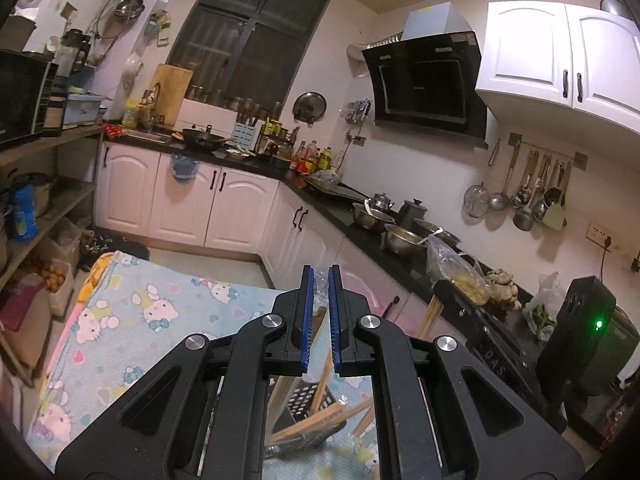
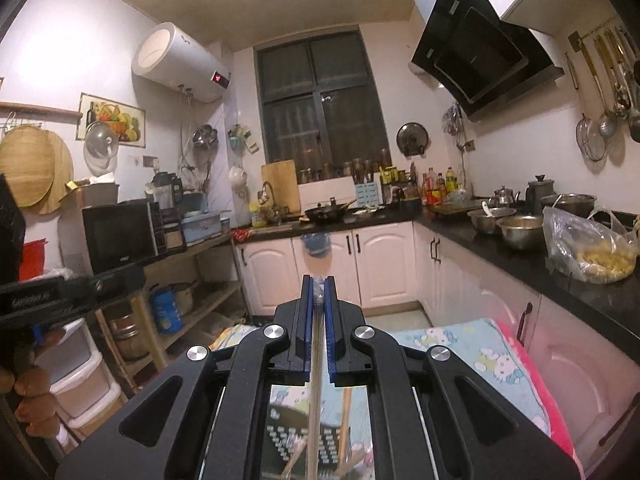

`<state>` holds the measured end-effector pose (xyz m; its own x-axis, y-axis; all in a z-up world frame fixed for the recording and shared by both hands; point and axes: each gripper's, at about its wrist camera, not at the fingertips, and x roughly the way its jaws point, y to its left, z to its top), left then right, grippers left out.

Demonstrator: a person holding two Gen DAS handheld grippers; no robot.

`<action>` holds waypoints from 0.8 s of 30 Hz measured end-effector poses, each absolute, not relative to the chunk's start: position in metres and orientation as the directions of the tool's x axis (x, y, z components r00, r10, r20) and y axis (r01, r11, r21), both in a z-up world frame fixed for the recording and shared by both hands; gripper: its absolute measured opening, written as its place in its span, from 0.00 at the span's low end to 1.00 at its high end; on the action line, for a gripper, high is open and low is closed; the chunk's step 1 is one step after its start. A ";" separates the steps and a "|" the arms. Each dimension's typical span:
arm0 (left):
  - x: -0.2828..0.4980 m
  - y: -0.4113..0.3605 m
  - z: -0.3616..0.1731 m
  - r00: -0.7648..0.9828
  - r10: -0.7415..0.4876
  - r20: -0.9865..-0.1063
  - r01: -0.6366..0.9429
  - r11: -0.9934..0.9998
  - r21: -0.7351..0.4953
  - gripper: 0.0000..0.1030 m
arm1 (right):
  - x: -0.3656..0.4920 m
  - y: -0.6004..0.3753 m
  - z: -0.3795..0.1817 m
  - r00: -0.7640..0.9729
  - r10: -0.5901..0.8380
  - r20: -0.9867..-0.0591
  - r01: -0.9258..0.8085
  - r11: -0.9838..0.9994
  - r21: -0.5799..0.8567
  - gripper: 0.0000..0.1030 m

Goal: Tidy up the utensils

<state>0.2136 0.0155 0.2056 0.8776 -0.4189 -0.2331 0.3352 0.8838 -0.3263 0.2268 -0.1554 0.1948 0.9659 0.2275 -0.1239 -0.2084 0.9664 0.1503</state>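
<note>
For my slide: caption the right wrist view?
Right gripper shut on a thin utensil, raised over the holder.

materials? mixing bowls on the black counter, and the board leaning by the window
Round grey mixing bowls: likely stainless steel, brushed; dull metallic sheen with bright rims. Tan rectangular cutting board: looks like wood or bamboo, matte; warm even colour, grain too small to tell.

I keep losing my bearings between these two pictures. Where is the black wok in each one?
Left wrist view: the black wok sits on the far counter, upper left of centre, below the dark window.
Right wrist view: the black wok sits on the far counter, just right of centre, below the same window.
Shared landmark: the wooden cutting board leaning up just left of the wok.
</note>
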 end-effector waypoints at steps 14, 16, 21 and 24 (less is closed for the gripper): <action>0.242 0.026 0.178 0.891 -0.376 -0.254 0.278 0.895 -0.349 0.03 | 0.260 -0.148 0.169 0.978 0.183 -0.099 -0.168 0.976 0.136 0.05; 0.243 0.027 0.172 0.890 -0.375 -0.259 0.275 0.895 -0.351 0.03 | 0.263 -0.147 0.164 0.979 0.177 -0.102 -0.162 0.977 0.136 0.05; 0.245 0.023 0.161 0.886 -0.374 -0.274 0.271 0.898 -0.346 0.03 | 0.270 -0.145 0.150 0.982 0.164 -0.095 -0.149 0.977 0.152 0.05; 0.247 0.020 0.152 0.883 -0.368 -0.291 0.265 0.903 -0.338 0.03 | 0.271 -0.142 0.142 0.982 0.165 -0.090 -0.150 0.977 0.152 0.05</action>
